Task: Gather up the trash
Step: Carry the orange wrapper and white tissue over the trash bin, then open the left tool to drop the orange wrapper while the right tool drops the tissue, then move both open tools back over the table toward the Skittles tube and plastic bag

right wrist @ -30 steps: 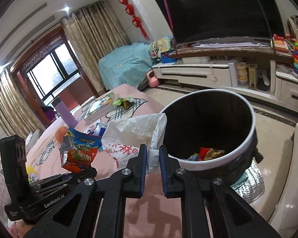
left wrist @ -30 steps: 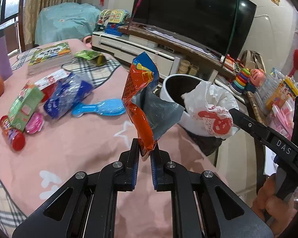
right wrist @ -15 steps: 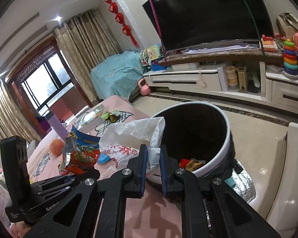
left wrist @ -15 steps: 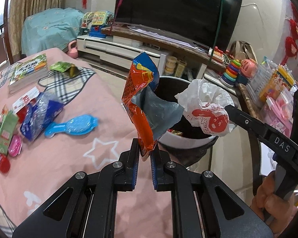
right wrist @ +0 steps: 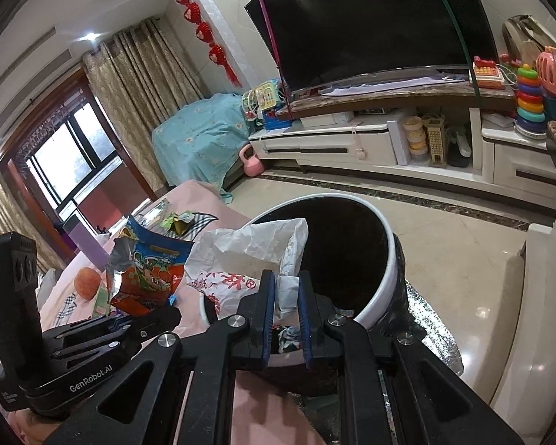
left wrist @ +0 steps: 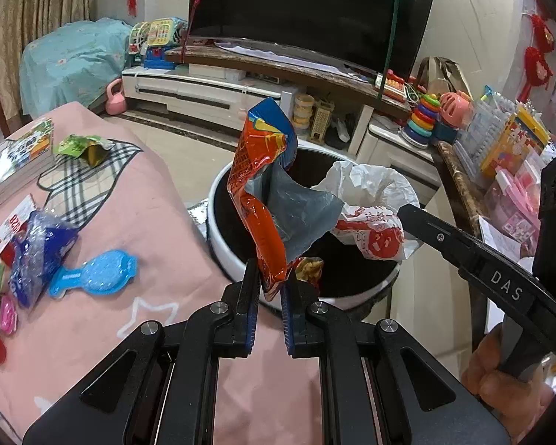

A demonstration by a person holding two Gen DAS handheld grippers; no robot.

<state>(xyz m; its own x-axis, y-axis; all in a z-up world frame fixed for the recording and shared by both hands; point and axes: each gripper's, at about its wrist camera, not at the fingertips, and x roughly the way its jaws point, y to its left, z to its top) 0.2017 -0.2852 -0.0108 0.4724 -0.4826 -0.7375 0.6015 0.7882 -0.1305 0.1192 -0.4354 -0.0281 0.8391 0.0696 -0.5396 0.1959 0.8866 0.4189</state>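
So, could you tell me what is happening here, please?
A person is clearing rubbish off a pink table. The left gripper is shut on an orange snack bag, and the right gripper is shut on a crumpled white paper wrapper. Both are held over the open bin, not yet dropped.

**Readable lettering on the two grippers**

White capitals "DAS" stand on the black plastic arm of the right gripper in the left wrist view. "GenRobot.AI" is printed in white on the black body of the left gripper in the right wrist view. Red Chinese characters on the crumpled white paper wrapper are too creased to read
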